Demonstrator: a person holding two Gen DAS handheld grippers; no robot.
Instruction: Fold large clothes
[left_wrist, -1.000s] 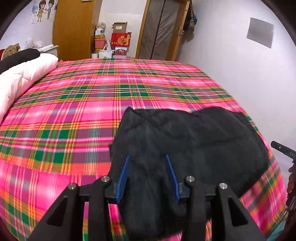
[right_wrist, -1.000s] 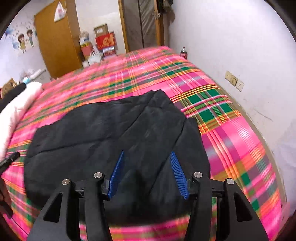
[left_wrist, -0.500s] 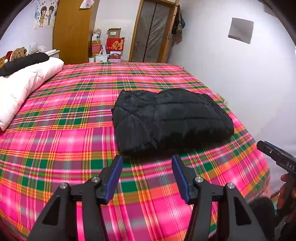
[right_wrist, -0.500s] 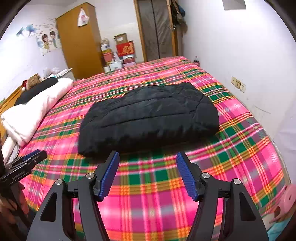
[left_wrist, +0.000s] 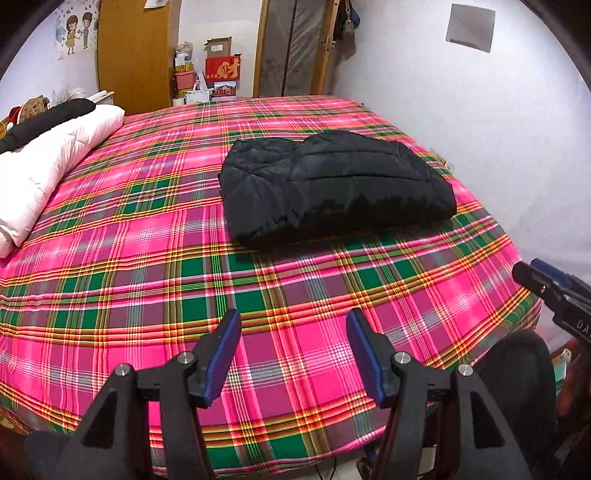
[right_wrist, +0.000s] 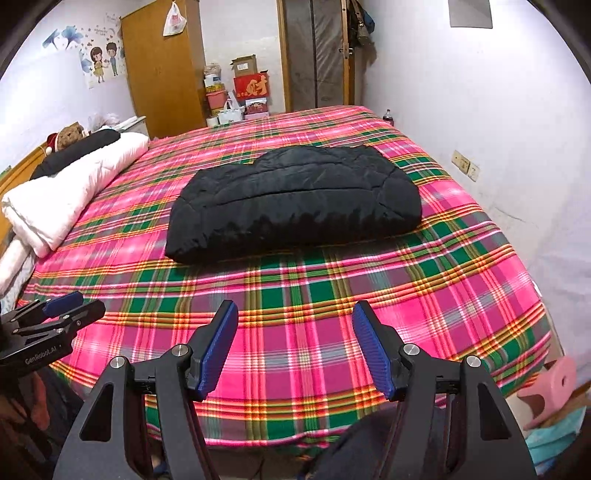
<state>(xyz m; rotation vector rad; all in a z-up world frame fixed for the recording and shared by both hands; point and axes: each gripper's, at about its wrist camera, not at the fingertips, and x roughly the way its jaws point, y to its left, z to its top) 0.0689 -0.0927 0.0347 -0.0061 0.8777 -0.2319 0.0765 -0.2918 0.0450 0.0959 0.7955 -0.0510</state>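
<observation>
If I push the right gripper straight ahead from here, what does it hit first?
Most likely the folded black jacket, which sits dead ahead of the open right gripper. Only bare plaid bedspread lies between them. If the gripper is angled downward, it could touch the bedspread first; depth is hard to judge here.

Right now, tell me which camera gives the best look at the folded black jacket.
The right wrist view: the black jacket lies nearly centred, its whole front edge facing the camera on the plaid bedspread. The left wrist view shows the jacket whole too, but off to the right and at an angle.
</observation>
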